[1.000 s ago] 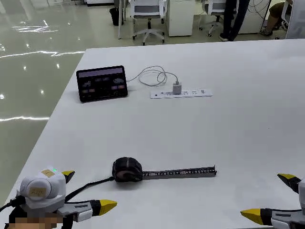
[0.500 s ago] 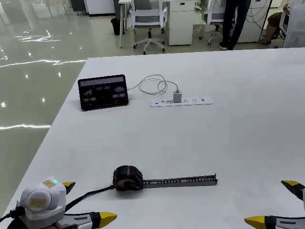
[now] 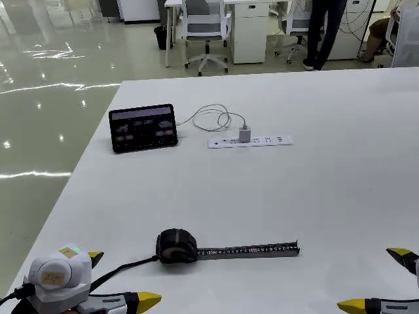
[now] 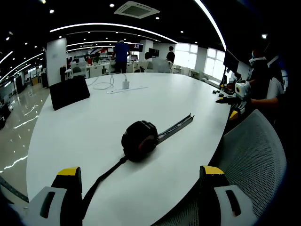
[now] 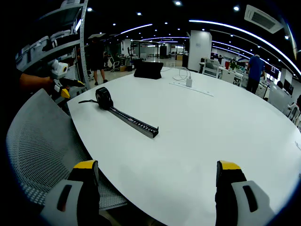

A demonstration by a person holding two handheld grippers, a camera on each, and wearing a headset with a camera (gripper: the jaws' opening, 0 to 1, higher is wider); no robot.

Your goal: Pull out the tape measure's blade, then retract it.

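A black tape measure (image 3: 176,246) (image 4: 139,140) (image 5: 104,98) lies on the white table (image 3: 294,190), its blade (image 3: 249,250) (image 4: 176,128) (image 5: 134,123) pulled out to the right and lying flat. A black wrist strap (image 3: 121,267) trails from the case toward the left gripper. My left gripper (image 3: 124,280) (image 4: 140,177) hovers open at the table's near left edge, a short way from the case. My right gripper (image 3: 380,280) (image 5: 157,172) stands open at the near right, well clear of the blade tip. Neither holds anything.
A dark tablet (image 3: 143,127) stands propped at the back left. A white power strip (image 3: 250,140) with a charger and looped cable (image 3: 213,118) lies behind the tape. Office chairs (image 3: 204,26) and a person stand beyond the far edge.
The head camera has tilted up a little, so everything sits lower in the picture. The tape measure, its blade and both grippers have kept their places.
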